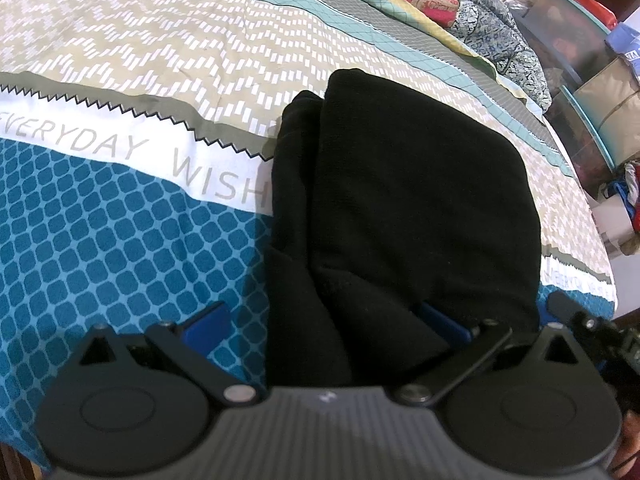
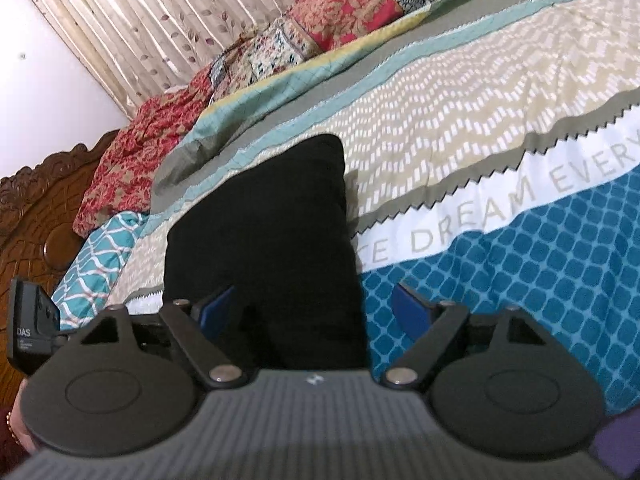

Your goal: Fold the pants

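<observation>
The black pants [image 1: 400, 200] lie folded into a thick bundle on the patterned bedspread [image 1: 120, 220]. In the left wrist view my left gripper [image 1: 324, 324] is open, its blue fingers [image 1: 206, 322] spread wide, with the near end of the bundle lying between them. In the right wrist view the pants [image 2: 264, 220] show as a dark block. My right gripper [image 2: 312, 312] is open too, its blue fingers [image 2: 412, 308] apart, and the bundle's near edge sits by the left finger.
Crumpled red and blue floral cloths [image 2: 160, 140] lie along the far edge of the bed. A carved wooden headboard [image 2: 36, 208] and a curtain [image 2: 140, 20] stand beyond. Shelves with boxes [image 1: 592, 80] stand to the right of the bed.
</observation>
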A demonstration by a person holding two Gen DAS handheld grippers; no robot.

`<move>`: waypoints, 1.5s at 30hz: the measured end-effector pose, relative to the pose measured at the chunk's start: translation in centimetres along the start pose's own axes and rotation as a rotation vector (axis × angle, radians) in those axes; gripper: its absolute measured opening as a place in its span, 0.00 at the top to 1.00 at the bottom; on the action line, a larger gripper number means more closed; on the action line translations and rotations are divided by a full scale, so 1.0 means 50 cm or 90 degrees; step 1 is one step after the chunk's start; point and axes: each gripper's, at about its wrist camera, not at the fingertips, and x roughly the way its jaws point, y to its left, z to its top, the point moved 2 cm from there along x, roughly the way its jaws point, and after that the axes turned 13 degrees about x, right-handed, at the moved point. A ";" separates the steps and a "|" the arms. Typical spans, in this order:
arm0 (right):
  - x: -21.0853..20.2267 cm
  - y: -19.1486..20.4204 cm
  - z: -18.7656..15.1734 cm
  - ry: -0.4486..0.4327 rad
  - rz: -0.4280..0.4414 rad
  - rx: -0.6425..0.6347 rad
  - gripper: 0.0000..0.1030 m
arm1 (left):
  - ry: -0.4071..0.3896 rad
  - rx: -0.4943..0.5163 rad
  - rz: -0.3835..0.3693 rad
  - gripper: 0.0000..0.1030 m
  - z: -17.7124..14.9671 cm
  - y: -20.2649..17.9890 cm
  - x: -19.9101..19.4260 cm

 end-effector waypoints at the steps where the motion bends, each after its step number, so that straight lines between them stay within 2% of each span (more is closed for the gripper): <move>1: 0.001 0.002 -0.002 0.004 0.000 -0.002 0.17 | 0.001 -0.005 -0.007 0.00 0.002 0.004 -0.001; 3: 0.005 0.002 -0.005 0.014 -0.001 -0.005 0.17 | 0.006 -0.026 -0.031 0.00 0.008 0.017 -0.007; 7: 0.010 0.006 -0.003 0.020 -0.002 -0.010 0.17 | -0.004 -0.114 -0.117 0.00 0.021 0.065 -0.018; 10: 0.010 0.007 0.005 0.016 0.000 -0.014 0.17 | -0.017 -0.153 -0.138 0.00 0.026 0.091 -0.018; 18: 0.023 -0.001 0.017 0.035 0.013 -0.013 0.17 | 0.013 -0.074 -0.161 0.00 0.029 0.028 0.022; 19: 0.028 0.000 0.013 0.047 0.022 -0.008 0.20 | 0.013 -0.060 -0.167 0.01 0.028 0.016 0.024; 20: 0.036 0.000 0.009 0.070 0.034 0.001 0.31 | 0.011 -0.047 -0.166 0.02 0.025 0.004 0.026; 21: 0.044 0.001 0.003 0.090 0.040 0.018 0.34 | 0.006 -0.032 -0.155 0.04 0.023 -0.004 0.026; 24: 0.047 0.008 -0.006 0.105 0.048 0.046 0.42 | -0.005 -0.033 -0.135 0.30 0.024 -0.010 0.019; 25: 0.043 0.015 -0.005 0.103 0.050 0.048 0.48 | -0.006 -0.046 -0.137 0.45 0.028 -0.005 0.013; 26: 0.035 0.024 -0.003 0.097 0.054 0.044 0.56 | -0.009 -0.056 -0.141 0.55 0.036 -0.001 0.002; 27: 0.024 0.040 0.002 0.088 0.061 0.032 0.59 | -0.016 -0.058 -0.148 0.57 0.045 0.001 -0.011; 29: 0.008 0.079 0.015 0.067 0.077 -0.006 0.65 | -0.049 -0.027 -0.156 0.62 0.075 -0.018 -0.050; 31: -0.006 0.129 0.039 0.034 0.099 -0.049 0.67 | -0.087 0.021 -0.147 0.63 0.113 -0.046 -0.087; 37: 0.015 0.222 0.168 -0.057 0.167 -0.121 0.67 | -0.189 0.116 -0.125 0.63 0.266 -0.086 -0.148; 41: 0.073 0.257 0.269 -0.110 0.180 -0.176 0.68 | -0.251 0.174 -0.087 0.62 0.399 -0.095 -0.137; 45: 0.175 0.261 0.360 -0.161 0.153 -0.220 0.68 | -0.285 0.216 -0.041 0.62 0.514 -0.079 -0.073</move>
